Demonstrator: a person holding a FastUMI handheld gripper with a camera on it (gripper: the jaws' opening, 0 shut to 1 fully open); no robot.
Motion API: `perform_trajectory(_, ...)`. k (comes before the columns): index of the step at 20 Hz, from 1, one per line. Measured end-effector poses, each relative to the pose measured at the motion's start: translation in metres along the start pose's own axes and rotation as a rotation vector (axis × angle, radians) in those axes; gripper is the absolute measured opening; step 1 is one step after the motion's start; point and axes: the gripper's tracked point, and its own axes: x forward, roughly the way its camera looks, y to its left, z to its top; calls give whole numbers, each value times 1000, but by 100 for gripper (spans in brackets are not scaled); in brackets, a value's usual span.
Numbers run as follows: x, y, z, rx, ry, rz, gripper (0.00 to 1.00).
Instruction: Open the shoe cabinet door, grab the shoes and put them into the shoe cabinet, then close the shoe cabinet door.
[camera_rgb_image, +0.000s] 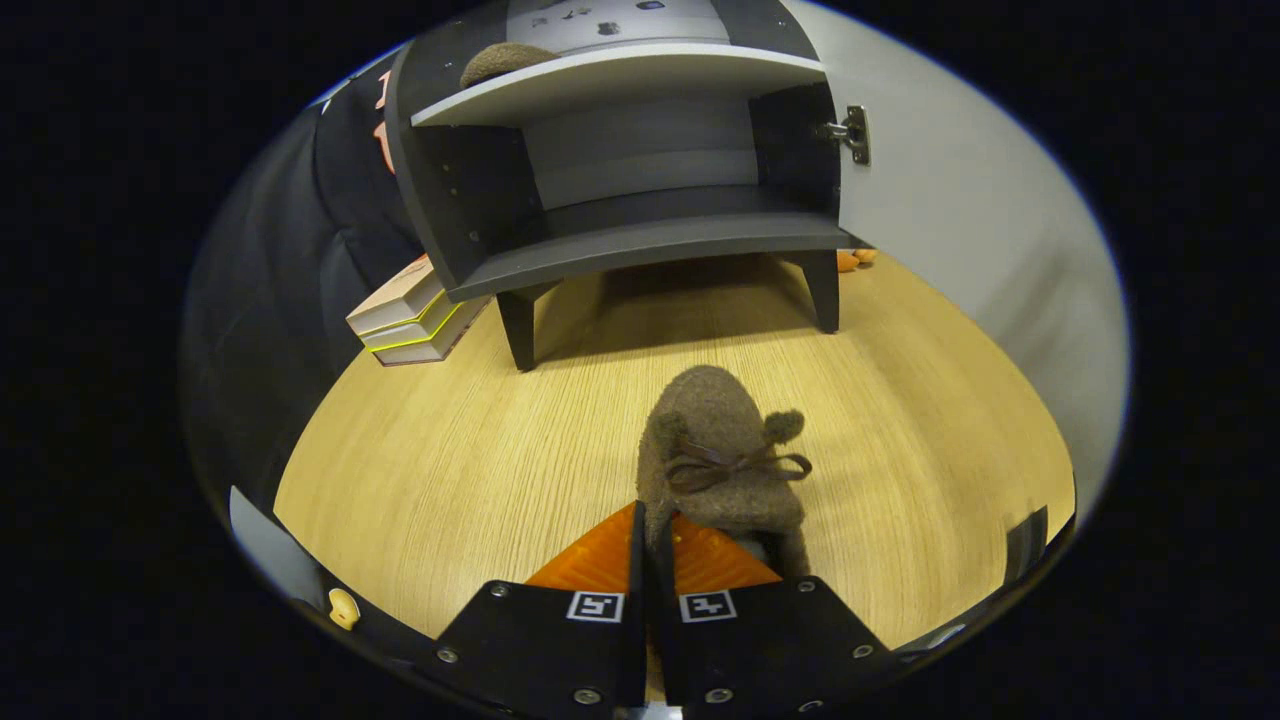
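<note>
**Shoe in the grip, cabinet standing open**

On the wooden floor (420, 450) in front of the shoe cabinet (640, 240), the gripper (652, 530) has its fingers pressed together on the heel edge of a brown felt shoe (720, 450) with a small bow. The door (960, 230) is swung wide to the right, and the lower shelf (650, 245) looks bare; another brown shoe (505, 60) sits on top. A stack of books (410, 320) lies beside the left leg. To do this well, I'd lift the shoe clear of the floor, carry it level over the shelf lip, and set it well inside before letting go
</note>
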Motion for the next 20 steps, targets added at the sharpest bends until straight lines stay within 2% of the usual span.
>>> perform_trajectory(7, -58, 8, 38, 38, -62, 8, 6)
perform_trajectory(15, -120, 32, 161, 8, -268, 36, 6)
perform_trajectory(20, -132, 32, 241, -14, -371, 48, 6)
